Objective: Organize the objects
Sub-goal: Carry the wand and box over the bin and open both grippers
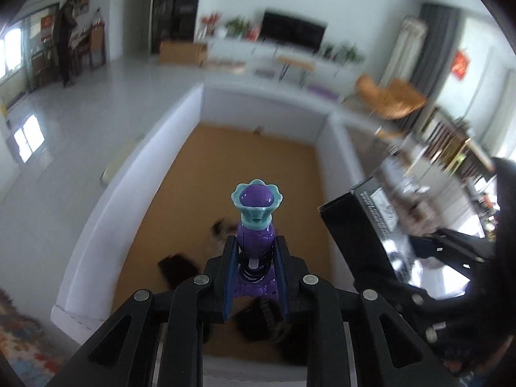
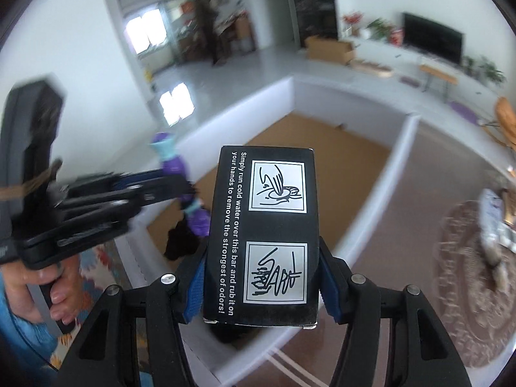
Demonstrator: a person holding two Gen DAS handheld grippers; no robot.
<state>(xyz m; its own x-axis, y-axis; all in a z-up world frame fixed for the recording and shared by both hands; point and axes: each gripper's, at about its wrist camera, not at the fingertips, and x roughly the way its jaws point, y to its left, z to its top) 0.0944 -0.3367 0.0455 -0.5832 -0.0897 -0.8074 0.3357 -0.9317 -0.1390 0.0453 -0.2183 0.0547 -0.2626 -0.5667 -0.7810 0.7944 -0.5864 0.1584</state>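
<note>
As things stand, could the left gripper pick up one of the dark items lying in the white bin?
Probably not yet: the left gripper is shut on the purple toy. The white bin below is open-topped, dark items unobstructed.

Both black two-finger grippers tilt down over the white-walled box [image 1: 135, 174]: left gripper [image 1: 254, 258] clamped shut, right gripper [image 2: 261, 277] gripping, left hand [image 2: 48, 287] visible.

1. A home living room: a black flat television [image 1: 292, 32] stands on a long white low cabinet [image 1: 258, 50].
2. Green potted plants [image 1: 238, 26] sit beside the television.
3. A brown cardboard box [image 2: 329, 48] lies on the pale floor left of it.
</note>
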